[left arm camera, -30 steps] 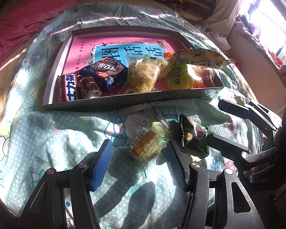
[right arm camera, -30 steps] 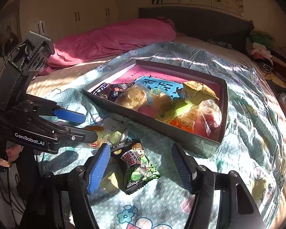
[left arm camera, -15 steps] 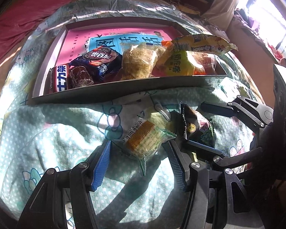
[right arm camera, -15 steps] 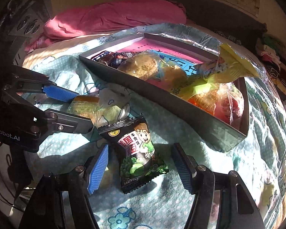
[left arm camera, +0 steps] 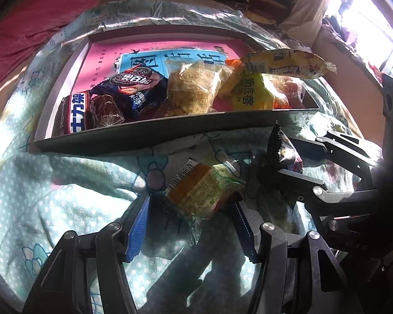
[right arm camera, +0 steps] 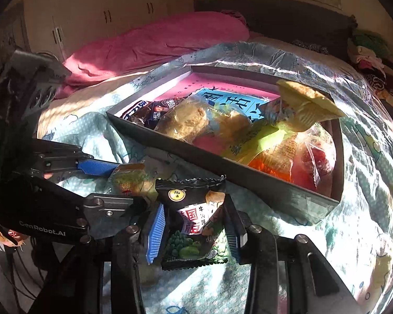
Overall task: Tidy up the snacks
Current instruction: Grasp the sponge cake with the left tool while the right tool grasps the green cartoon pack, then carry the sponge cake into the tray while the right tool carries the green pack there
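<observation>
Closing in, my right gripper (right arm camera: 194,231) has just squeezed its jaws around the dark pea snack bag (right arm camera: 192,218), which was lying loose between wide jaws a moment ago.

Biggest first: the bed cover (left arm camera: 52,196) fills the near part of the scene, and the grey tray (left arm camera: 154,130) sits on it at the far side, already holding many snacks, like the blue cookie pack (left arm camera: 133,89) on the left and the yellow bag (left arm camera: 288,64) on the right. Near the tray, my right gripper now pinches the pea bag, so I think that one is ready to lift into the tray. My left gripper (left arm camera: 190,225) has not changed: its jaws are spread, with the orange cake pack (left arm camera: 200,192) lying between them on the cover, not squeezed yet.
</observation>
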